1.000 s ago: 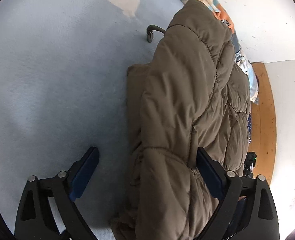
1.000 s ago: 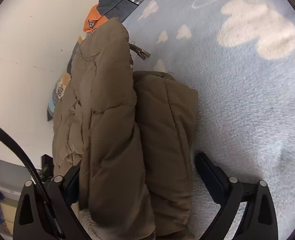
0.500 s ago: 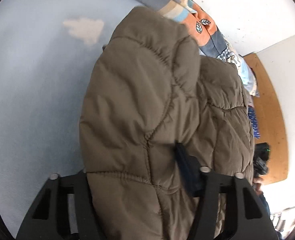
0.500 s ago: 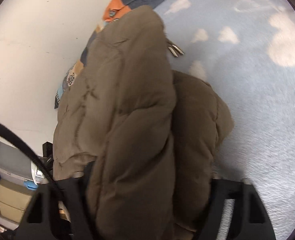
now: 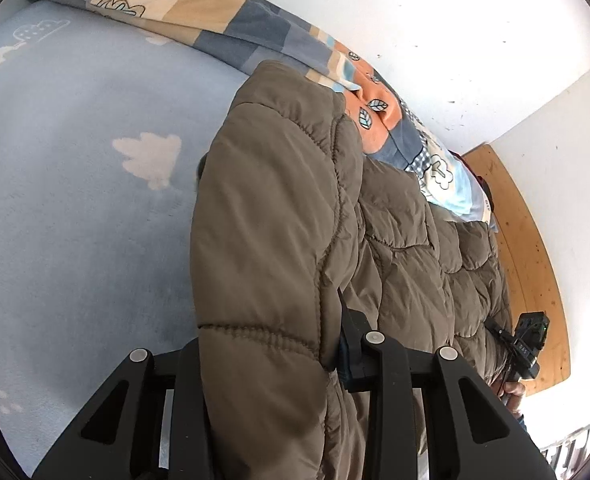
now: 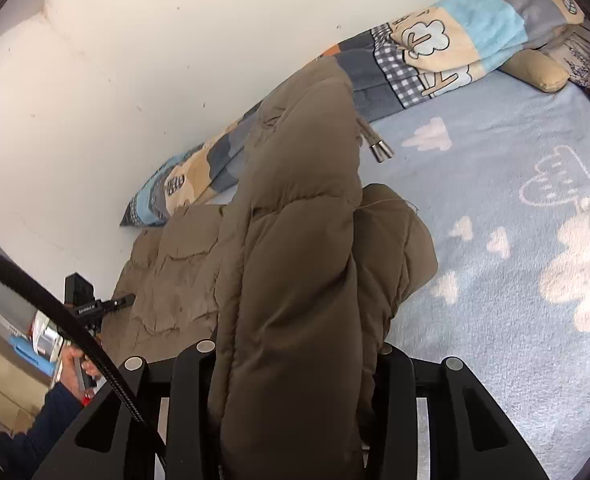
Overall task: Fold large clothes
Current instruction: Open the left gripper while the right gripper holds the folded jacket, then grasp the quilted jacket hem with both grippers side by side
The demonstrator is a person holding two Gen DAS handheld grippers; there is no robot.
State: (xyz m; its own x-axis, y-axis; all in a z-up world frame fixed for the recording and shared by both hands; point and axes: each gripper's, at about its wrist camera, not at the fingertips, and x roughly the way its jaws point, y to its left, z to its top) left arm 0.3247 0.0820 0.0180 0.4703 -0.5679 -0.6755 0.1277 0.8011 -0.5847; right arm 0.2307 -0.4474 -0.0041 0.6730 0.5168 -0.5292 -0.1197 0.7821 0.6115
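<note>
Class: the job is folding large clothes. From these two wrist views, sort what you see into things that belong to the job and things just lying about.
Part of the job:
- brown padded coat
- left claw, closing on the coat
- right claw, closing on the coat

Just lying about:
- patchwork quilt
- beige pillow
- blue cloud-print blanket underneath

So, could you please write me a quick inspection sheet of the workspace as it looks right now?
Surface: light blue blanket with white cloud prints.
Job's things: brown puffer jacket, one fold raised off the blanket, the rest lying flat; metal drawstring tips hang free.
Clutter: patchwork quilt along the wall; beige pillow by its end.
Grippers: left gripper and right gripper each closing with jacket padding between the jaws.
Cables: black cable crossing the right wrist view.
Surroundings: white wall; wooden bed edge; boxes at the bedside, too blurred to identify.
</note>
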